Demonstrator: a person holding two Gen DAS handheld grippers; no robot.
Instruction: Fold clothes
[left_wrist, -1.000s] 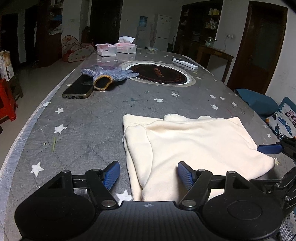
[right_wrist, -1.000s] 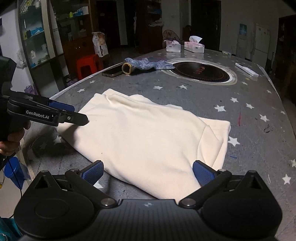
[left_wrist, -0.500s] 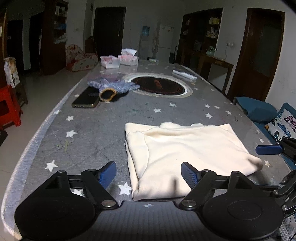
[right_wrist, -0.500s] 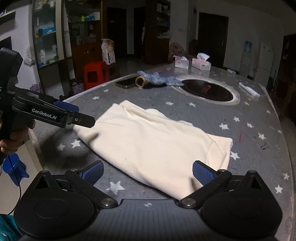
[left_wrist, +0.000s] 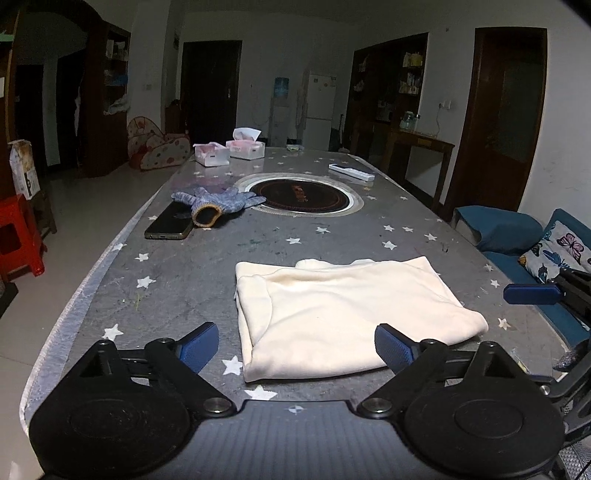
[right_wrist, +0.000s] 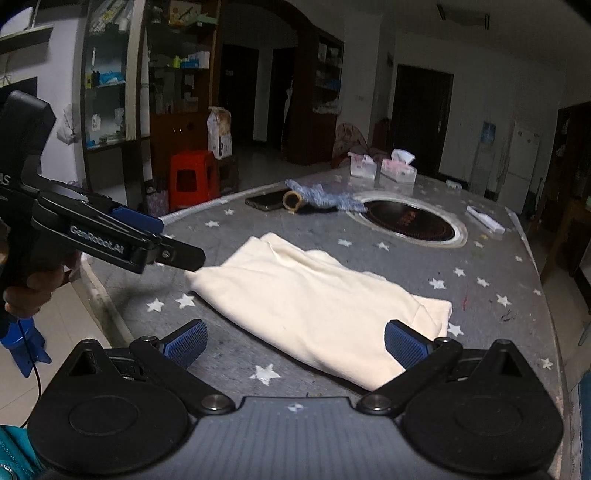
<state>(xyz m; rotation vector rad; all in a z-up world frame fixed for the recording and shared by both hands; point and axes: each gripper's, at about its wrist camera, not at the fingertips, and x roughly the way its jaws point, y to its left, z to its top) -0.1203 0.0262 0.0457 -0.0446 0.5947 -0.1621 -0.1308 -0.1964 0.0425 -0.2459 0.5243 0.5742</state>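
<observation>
Cream garment (left_wrist: 343, 314), folded into a flat rectangle, lies on the near part of the grey star-print tabletop (left_wrist: 177, 280). Left gripper (left_wrist: 295, 349): jaws wide, blue pads either side of the garment's near edge, above it, holding nothing. Right gripper (right_wrist: 295, 343): also spread wide and empty, hanging over the opposite edge of the same bundle. In the right wrist view the left gripper's black body is seen from the side, a hand (right_wrist: 33, 284) wrapped round its handle, its fingertip close to the garment's corner; contact cannot be told. Beyond the garment, well apart: blue knitted glove (left_wrist: 218, 201) lying partly on a dark phone (left_wrist: 168, 225), round black inset cooktop (left_wrist: 301, 194), white remote (left_wrist: 351, 171) and two tissue boxes (left_wrist: 245, 147) toward the far end. Off the table: red plastic stool (right_wrist: 192, 177), blue sofa with a butterfly cushion (left_wrist: 561, 254).
</observation>
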